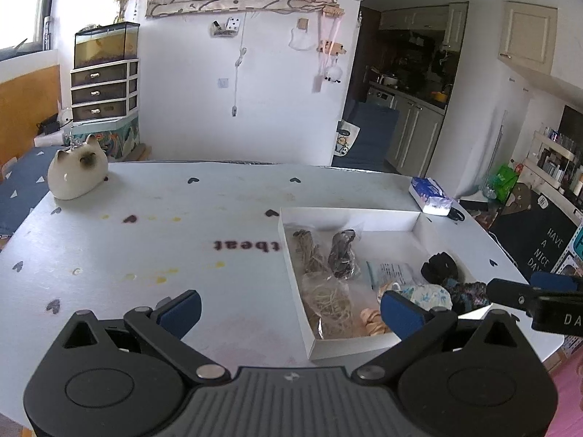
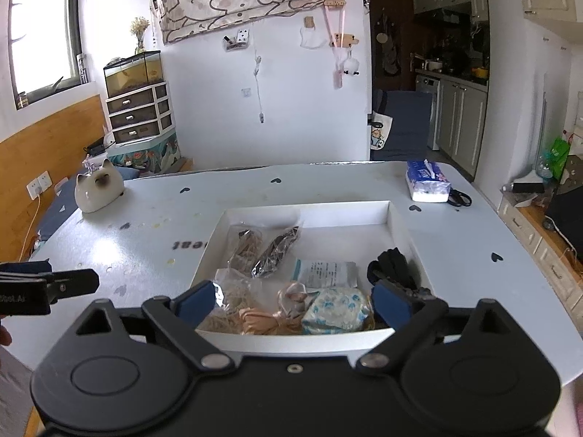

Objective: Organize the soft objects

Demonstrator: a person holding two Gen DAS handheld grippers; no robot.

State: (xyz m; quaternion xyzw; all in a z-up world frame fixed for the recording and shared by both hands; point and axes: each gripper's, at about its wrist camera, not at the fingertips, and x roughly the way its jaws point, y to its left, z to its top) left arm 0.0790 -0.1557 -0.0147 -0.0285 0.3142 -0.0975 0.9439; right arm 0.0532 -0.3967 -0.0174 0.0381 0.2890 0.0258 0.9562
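Right gripper [image 2: 291,304]: its blue pads are wide apart and hold nothing. It hangs low, right over the near edge of the white box [image 2: 306,211].
Left gripper [image 1: 289,309]: its pads are wide apart too, and empty. It sits over the bare table [image 1: 145,247], off to the left of the box.
Soft things: they all lie inside the white box, mostly at the near end.
Blue flower cloth bundle [image 2: 337,309]: it lies straight ahead of the right gripper, between its two pads, just below them. Its long way runs left to right, the same way the pads open.
Pink ribbon [image 2: 291,296]: just left of the bundle, touching it.
Black fabric [image 2: 391,262]: by the right wall of the box, close to the right pad.
Bagged string [image 2: 251,245]: farther back, in the left part of the box.
Nearer one: the right gripper is much closer to the bundle. The left one would have to reach across the box wall.
Next move, my guess: the right gripper goes down a little and closes on the bundle.
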